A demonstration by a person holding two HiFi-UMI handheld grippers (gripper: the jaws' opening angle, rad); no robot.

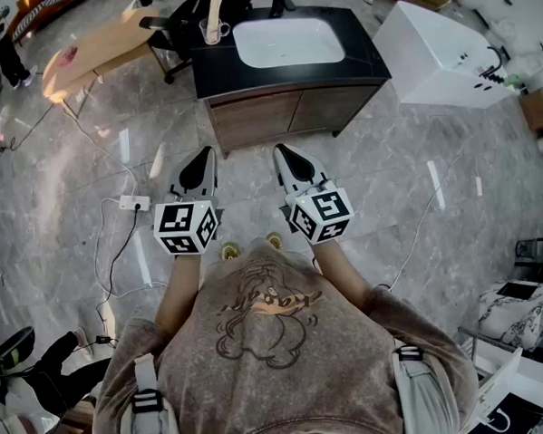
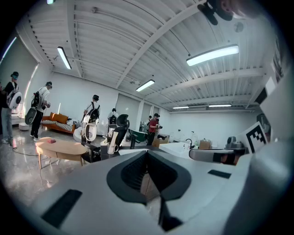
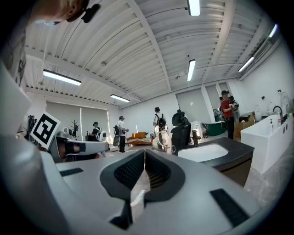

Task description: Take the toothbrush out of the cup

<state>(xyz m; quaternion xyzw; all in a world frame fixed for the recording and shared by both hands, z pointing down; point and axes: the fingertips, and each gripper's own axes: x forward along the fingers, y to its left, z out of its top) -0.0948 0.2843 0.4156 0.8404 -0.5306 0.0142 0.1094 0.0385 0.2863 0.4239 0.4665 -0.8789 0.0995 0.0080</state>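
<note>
A white cup (image 1: 212, 30) stands on the far left corner of the black vanity counter (image 1: 219, 74), with a pale toothbrush (image 1: 215, 8) upright in it. Both grippers hang side by side over the floor, well short of the vanity and pointing toward it. My left gripper (image 1: 206, 153) is shut with nothing in it, and so is my right gripper (image 1: 279, 150). The cup (image 2: 111, 146) shows small beyond the closed left gripper (image 2: 147, 152). In the right gripper view the cup (image 3: 171, 146) sits past the right gripper (image 3: 145, 151), left of the white sink (image 3: 202, 152).
The white sink (image 1: 289, 41) fills the counter's middle above a wooden cabinet (image 1: 266, 116). A white bathtub (image 1: 444, 53) stands at the right, a wooden table (image 1: 99, 53) and an office chair (image 1: 175, 31) at the left. A power strip (image 1: 133, 202) and cables lie on the floor. Several people stand far back.
</note>
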